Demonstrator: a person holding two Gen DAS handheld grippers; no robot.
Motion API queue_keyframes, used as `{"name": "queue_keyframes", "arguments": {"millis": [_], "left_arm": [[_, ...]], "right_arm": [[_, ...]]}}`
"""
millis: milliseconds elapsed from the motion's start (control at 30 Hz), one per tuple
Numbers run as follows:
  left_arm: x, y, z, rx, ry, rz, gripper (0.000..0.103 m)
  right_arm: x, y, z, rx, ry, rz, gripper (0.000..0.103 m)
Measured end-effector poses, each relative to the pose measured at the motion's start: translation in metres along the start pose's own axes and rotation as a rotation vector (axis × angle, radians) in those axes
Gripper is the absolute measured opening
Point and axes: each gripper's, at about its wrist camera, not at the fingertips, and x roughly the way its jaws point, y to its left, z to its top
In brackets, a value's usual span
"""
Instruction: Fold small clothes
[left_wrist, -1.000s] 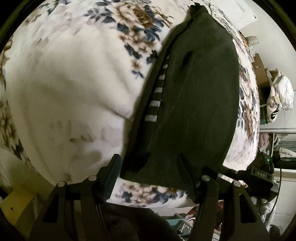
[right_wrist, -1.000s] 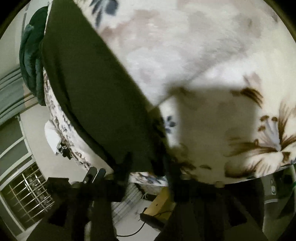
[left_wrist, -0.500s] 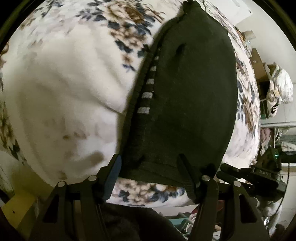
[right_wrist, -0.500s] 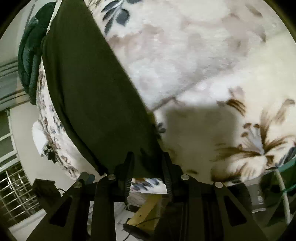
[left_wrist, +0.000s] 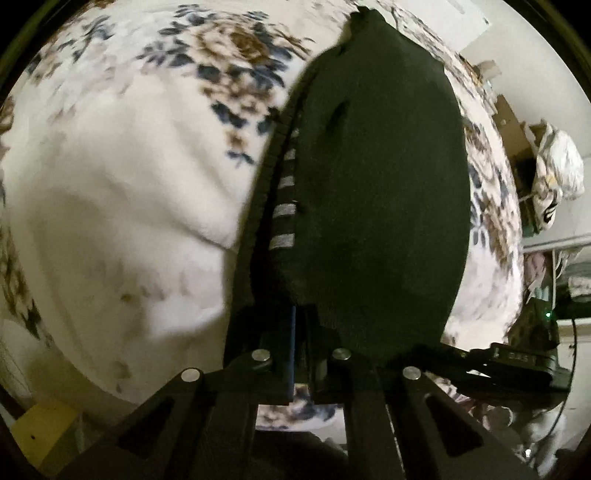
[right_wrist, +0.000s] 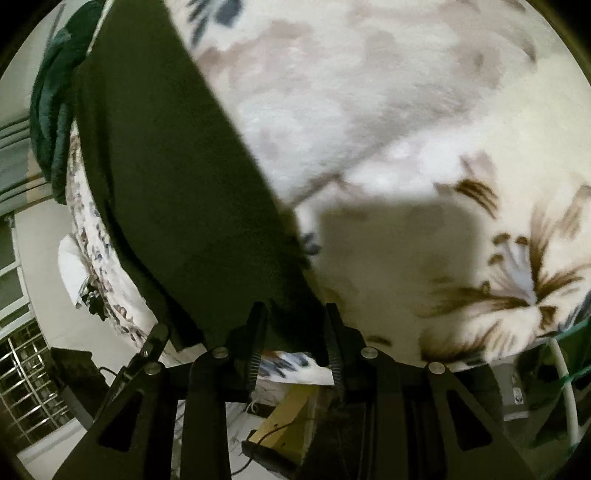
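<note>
Spread over the bed, a cream floral fleece blanket (left_wrist: 122, 206) carries the work: the left gripper (left_wrist: 295, 332), wide a second ago, now pinches the near hem of the dark green knit garment (left_wrist: 376, 192); the right gripper (right_wrist: 291, 328) has narrowed onto its other corner, so lifting can begin.

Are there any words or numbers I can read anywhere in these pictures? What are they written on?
No text can be read for sure.
Faint pale marks on the black device beside the bed: too blurred to read.
Small sticker at the lower right of the right wrist view: too small to read.
The dark garment and floral blanket carry no writing.
</note>
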Motion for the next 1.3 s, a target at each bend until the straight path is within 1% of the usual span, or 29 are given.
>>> {"name": "queue_keyframes", "arguments": {"millis": [33, 133, 233, 333, 433, 500, 600, 633, 667, 700, 767, 800, 833, 867, 900, 933, 967, 1033, 1067, 1100, 1133, 1167, 1233, 1267, 1300], "left_arm": [[-0.002, 0.002, 0.000, -0.007, -0.001, -0.002, 0.002], [-0.011, 0.012, -0.001, -0.036, -0.009, -0.012, 0.002], [-0.017, 0.015, -0.004, -0.056, -0.010, -0.020, 0.002], [-0.014, 0.019, -0.007, -0.077, 0.004, -0.018, 0.002], [-0.015, 0.027, -0.009, -0.096, 0.012, -0.012, 0.000], [-0.020, 0.031, -0.009, -0.110, 0.007, -0.012, 0.000], [-0.026, 0.037, -0.010, -0.095, 0.010, -0.008, 0.000], [-0.025, 0.036, -0.009, -0.086, 0.019, -0.017, 0.000], [-0.022, 0.036, -0.008, -0.077, 0.034, -0.038, 0.000], [-0.019, 0.035, -0.006, -0.079, 0.043, -0.060, 0.001], [-0.013, 0.033, 0.001, -0.083, 0.063, -0.096, 0.015], [-0.012, 0.031, 0.004, -0.084, 0.067, -0.105, 0.036], [-0.010, 0.029, 0.009, -0.086, 0.055, -0.141, 0.057], [-0.009, 0.030, 0.011, -0.088, 0.043, -0.164, 0.062], [-0.003, 0.030, 0.015, -0.094, 0.027, -0.186, 0.064], [0.001, 0.029, 0.018, -0.097, 0.028, -0.199, 0.064], [0.014, 0.029, 0.022, -0.097, 0.044, -0.217, 0.064], [0.034, 0.027, 0.027, -0.086, 0.067, -0.227, 0.064], [0.048, 0.025, 0.029, -0.072, 0.091, -0.225, 0.064], [0.055, 0.024, 0.030, -0.065, 0.097, -0.225, 0.064], [0.058, 0.021, 0.030, -0.054, 0.088, -0.234, 0.064], [0.058, 0.019, 0.030, -0.047, 0.082, -0.232, 0.064], [0.055, 0.011, 0.025, 0.000, 0.070, -0.210, 0.064], [0.054, 0.009, 0.023, 0.016, 0.069, -0.200, 0.062], [0.053, 0.006, 0.021, 0.036, 0.075, -0.179, 0.053]], "right_arm": [[-0.002, 0.002, -0.001, -0.014, -0.015, -0.010, 0.005], [-0.004, 0.011, -0.007, -0.047, -0.022, -0.085, 0.003], [-0.009, 0.012, -0.014, -0.060, 0.003, -0.129, 0.002], [-0.014, 0.007, -0.019, -0.054, 0.017, -0.170, 0.001], [-0.018, 0.002, -0.019, -0.038, 0.022, -0.174, 0.001], [-0.021, 0.003, -0.020, -0.026, 0.036, -0.152, 0.001], [-0.026, 0.006, -0.025, -0.046, 0.052, -0.138, 0.001], [-0.025, 0.007, -0.026, -0.056, 0.053, -0.141, 0.001], [-0.024, 0.008, -0.025, -0.085, 0.038, -0.173, 0.002], [-0.021, 0.011, -0.023, -0.122, 0.025, -0.208, 0.002], [-0.014, 0.013, -0.016, -0.149, 0.043, -0.194, 0.003], [-0.013, 0.013, -0.012, -0.158, 0.047, -0.187, 0.007], [-0.013, 0.014, -0.009, -0.168, 0.047, -0.180, 0.012], [-0.015, 0.013, -0.006, -0.175, 0.047, -0.166, 0.025], [-0.017, 0.010, -0.003, -0.167, 0.042, -0.149, 0.035], [-0.019, 0.005, 0.000, -0.148, 0.035, -0.122, 0.052], [-0.020, -0.002, 0.004, -0.117, 0.030, -0.086, 0.058], [-0.018, -0.010, 0.011, -0.081, 0.030, -0.040, 0.058], [-0.013, -0.015, 0.016, -0.065, 0.034, -0.016, 0.058], [-0.007, -0.018, 0.020, -0.054, 0.036, 0.003, 0.058], [0.001, -0.019, 0.025, -0.048, 0.042, 0.038, 0.058], [0.005, -0.019, 0.027, -0.046, 0.043, 0.053, 0.061], [0.011, -0.013, 0.028, -0.047, 0.021, 0.084, 0.062], [0.014, -0.008, 0.028, -0.056, 0.020, 0.090, 0.062], [0.017, -0.002, 0.028, -0.065, 0.023, 0.087, 0.062]]}}
